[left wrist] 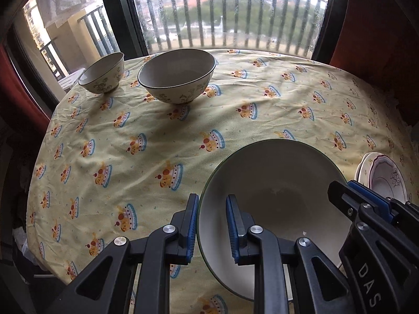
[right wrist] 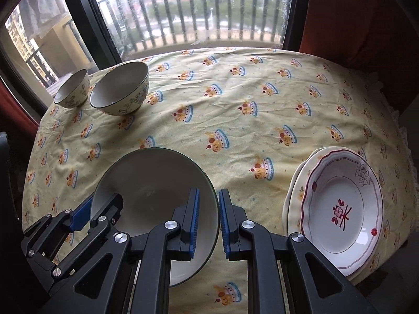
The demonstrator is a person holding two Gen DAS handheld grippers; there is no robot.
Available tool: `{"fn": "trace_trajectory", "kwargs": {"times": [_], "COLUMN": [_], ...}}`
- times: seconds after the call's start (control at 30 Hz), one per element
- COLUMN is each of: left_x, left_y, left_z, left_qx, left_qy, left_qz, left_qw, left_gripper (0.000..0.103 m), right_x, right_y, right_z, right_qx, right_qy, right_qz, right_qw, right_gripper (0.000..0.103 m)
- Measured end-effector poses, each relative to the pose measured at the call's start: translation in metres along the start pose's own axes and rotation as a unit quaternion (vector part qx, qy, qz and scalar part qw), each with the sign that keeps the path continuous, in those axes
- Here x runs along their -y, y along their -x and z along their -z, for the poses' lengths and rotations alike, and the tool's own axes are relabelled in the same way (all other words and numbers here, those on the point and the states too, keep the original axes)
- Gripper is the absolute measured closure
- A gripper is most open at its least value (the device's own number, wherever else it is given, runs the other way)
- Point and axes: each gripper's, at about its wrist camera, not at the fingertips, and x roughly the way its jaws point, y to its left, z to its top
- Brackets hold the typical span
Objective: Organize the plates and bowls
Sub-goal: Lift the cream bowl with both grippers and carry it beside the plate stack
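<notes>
A large white bowl with a dark green rim (left wrist: pixel 275 180) (right wrist: pixel 152 178) is carried between both grippers over the near part of the table. My left gripper (left wrist: pixel 212 225) is shut on its left rim, one finger outside and one inside; it also shows in the right wrist view (right wrist: pixel 86 214). My right gripper (right wrist: pixel 209 219) is shut on the opposite rim and shows at the right edge of the left wrist view (left wrist: pixel 366 204). A medium patterned bowl (left wrist: pixel 178 73) (right wrist: pixel 120 89) and a small patterned bowl (left wrist: pixel 102 73) (right wrist: pixel 72 89) stand upright at the far left.
Two stacked plates (right wrist: pixel 340 209) (left wrist: pixel 385 180), the top one white with red flowers, lie at the near right edge. The round table wears a yellow printed cloth (right wrist: pixel 235 104). Behind it are a window and balcony railing (left wrist: pixel 222 21), with red curtains at both sides.
</notes>
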Motion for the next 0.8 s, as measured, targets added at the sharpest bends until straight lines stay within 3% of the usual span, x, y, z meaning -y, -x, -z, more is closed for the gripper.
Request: {"fn": "trace_trajectory", "kwargs": {"times": [0.33, 0.63, 0.8], "left_x": [0.038, 0.045, 0.047], "left_y": [-0.012, -0.015, -0.016], "left_z": [0.009, 0.01, 0.016], "left_qx": [-0.023, -0.014, -0.022], "left_qy": [-0.001, 0.006, 0.011], "left_qz": [0.005, -0.013, -0.019], "left_qw": [0.9997, 0.9998, 0.9995], "left_gripper": [0.084, 0.084, 0.069], "right_x": [0.045, 0.05, 0.053], "right_y": [-0.009, -0.019, -0.019], "right_z": [0.011, 0.009, 0.012], "right_qx": [-0.013, -0.014, -0.012], "right_qy": [-0.018, 0.007, 0.013], "right_qz": [0.005, -0.005, -0.013], "right_qw": [1.0, 1.0, 1.0], "right_gripper": [0.084, 0.084, 0.084]}}
